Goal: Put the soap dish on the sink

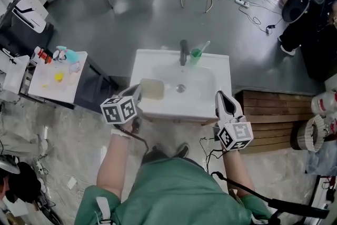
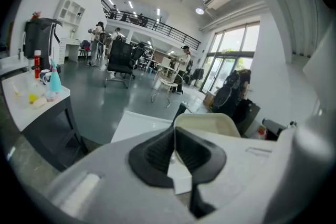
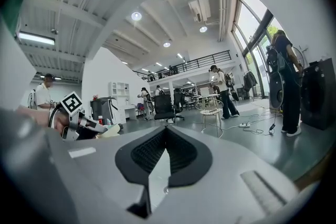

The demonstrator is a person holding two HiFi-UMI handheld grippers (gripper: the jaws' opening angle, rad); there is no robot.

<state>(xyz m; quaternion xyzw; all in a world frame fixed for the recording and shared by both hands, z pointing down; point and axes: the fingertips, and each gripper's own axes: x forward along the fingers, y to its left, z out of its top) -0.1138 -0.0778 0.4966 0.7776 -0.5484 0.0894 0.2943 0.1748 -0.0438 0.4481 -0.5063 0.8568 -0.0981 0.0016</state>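
At the front of a white sink (image 1: pixel 221 68), stands in a green top with one gripper in each hand. Pinches the soap dish (image 1: pixel 151 88) by its near edge in the left gripper (image 1: pixel 138 91), jaws drawn narrow on the thin rim. Holds this cream, rounded-square dish over the left part of the sink, just left of the drain (image 1: pixel 180 88). Resting on the sink or just above it: impossible to tell.

Along the left gripper's own view, shows the dark pads (image 2: pixel 152 152) closed on the rim, with the pale dish straight ahead and the sink's white edge beyond it.

Holds the right gripper (image 1: pixel 220 97) at the sink's front right corner, apart from the dish. Shows, in the right gripper view, jaws brought together at the tips with nothing between them. Catches, far left in that same view, the other gripper with the dish.

At the back of the sink: a dark faucet (image 1: pixel 183 52) and, just beside it, a green cup (image 1: pixel 196 55). Off to the left: a white side bench (image 1: pixel 47 89) carrying small bottles. Off to the right: a wooden pallet (image 1: pixel 266 113).
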